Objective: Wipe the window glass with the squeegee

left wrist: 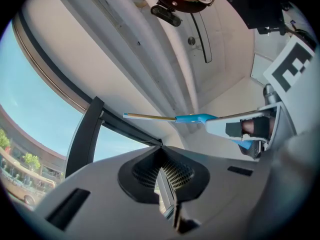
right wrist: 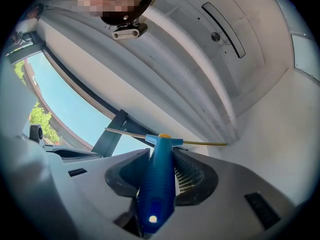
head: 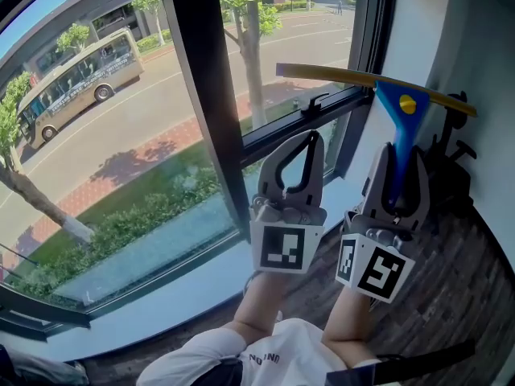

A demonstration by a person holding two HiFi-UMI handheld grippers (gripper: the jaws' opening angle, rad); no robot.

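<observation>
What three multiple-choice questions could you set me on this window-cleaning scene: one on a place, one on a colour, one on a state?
1. Where is the squeegee?
A. In the right gripper
B. Lying on the sill
C. Hanging from a hook

2. What colour is the squeegee's handle?
A. Red
B. Blue
C. Green

3. How do the jaws of the left gripper stand?
A. Wide apart
B. Closed on a cloth
C. Together, with nothing between them

Answers:
1 A: the right gripper view shows its jaws clamped on the handle.
2 B: the handle is blue in all three views.
3 C: the left gripper view shows its pads meeting with nothing held.
</observation>
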